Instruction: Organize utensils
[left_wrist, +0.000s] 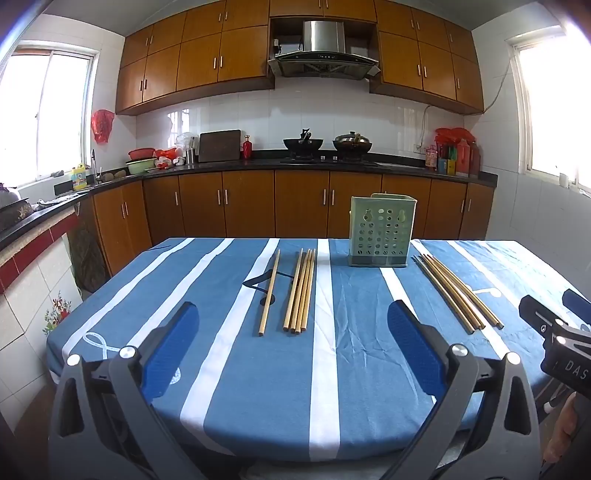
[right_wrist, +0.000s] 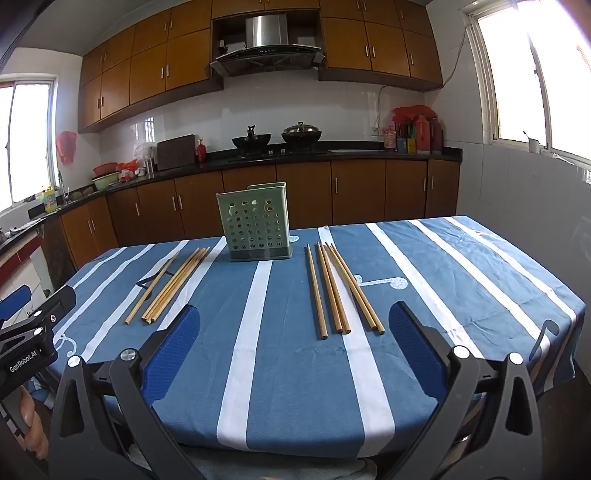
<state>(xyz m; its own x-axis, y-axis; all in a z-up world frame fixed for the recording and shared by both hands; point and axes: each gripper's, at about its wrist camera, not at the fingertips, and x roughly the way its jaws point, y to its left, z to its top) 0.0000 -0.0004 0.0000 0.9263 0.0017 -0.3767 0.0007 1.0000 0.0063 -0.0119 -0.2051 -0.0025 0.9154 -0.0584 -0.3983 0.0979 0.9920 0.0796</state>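
Both grippers hang above the near edge of the table (left_wrist: 236, 387), jaws spread wide on each and nothing between them. The left gripper (left_wrist: 291, 332) faces a loose cluster of light chopsticks (left_wrist: 300, 291), one lone stick just beside four lying close together, all pointing toward the far edge. The right gripper (right_wrist: 291, 334) faces the darker chopsticks (right_wrist: 334, 290), five of them fanned slightly on the blue striped cloth (a white stripe runs under their near tips). Between the two groups, set back toward the far edge, the green perforated holder (right_wrist: 255, 223) stands upright, apart from both bundles. No chopstick shows above its rim.
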